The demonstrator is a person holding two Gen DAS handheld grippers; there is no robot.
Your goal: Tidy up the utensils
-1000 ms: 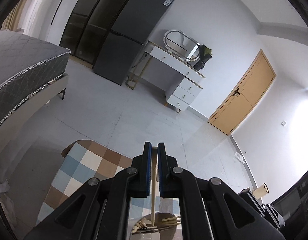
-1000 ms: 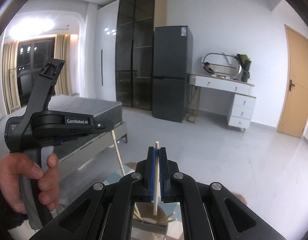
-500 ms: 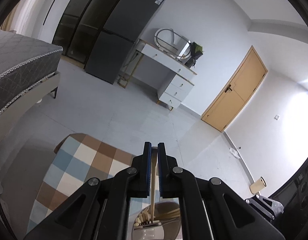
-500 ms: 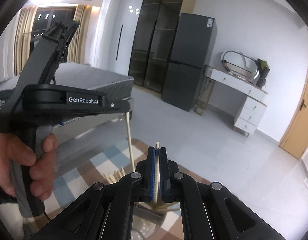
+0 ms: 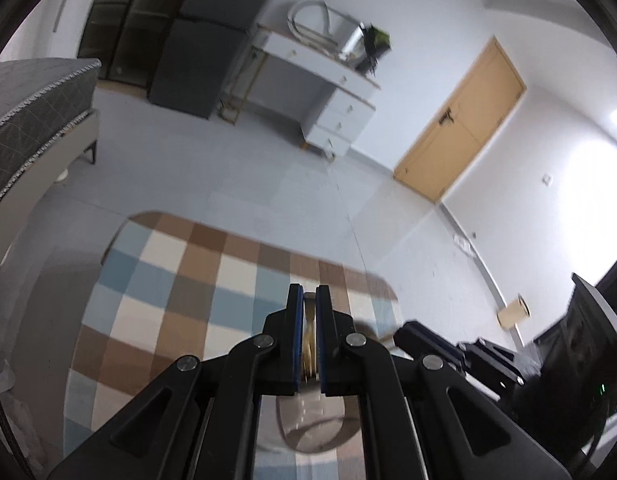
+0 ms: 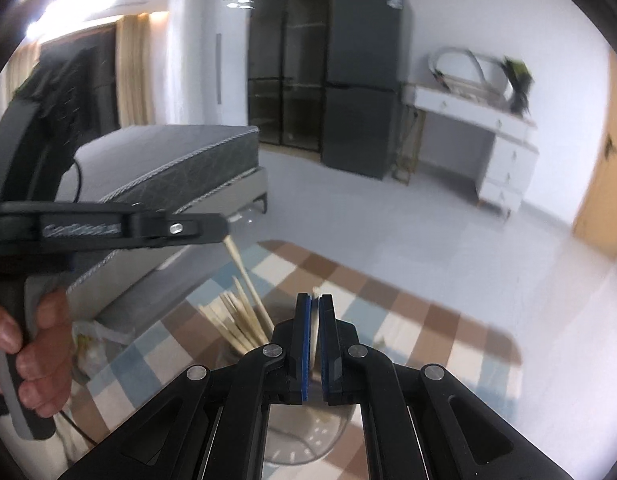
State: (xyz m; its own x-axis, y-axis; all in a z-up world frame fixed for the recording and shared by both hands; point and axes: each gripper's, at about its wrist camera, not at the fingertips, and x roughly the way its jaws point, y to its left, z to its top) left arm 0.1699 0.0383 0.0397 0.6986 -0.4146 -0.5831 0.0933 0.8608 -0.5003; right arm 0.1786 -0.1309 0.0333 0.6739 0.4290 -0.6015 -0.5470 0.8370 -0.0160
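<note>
My left gripper is shut on a pale wooden chopstick that runs down between its blue pads. Under it stands a clear container. My right gripper is shut on a second chopstick, directly above the same clear container. In the right wrist view the left gripper comes in from the left, held by a hand. Its chopstick slants down into a bundle of several chopsticks standing in the container. The right gripper shows at the lower right of the left wrist view.
A checked blue, brown and cream rug lies under the container. A grey bed is at the left, with a dark fridge, a white dressing table and a wooden door beyond. A plastic bag lies by the bed.
Both grippers have come down towards the container with their chopsticks. The left one's chopstick now reaches into the bundle. Both views have tilted down, and more rug shows.
</note>
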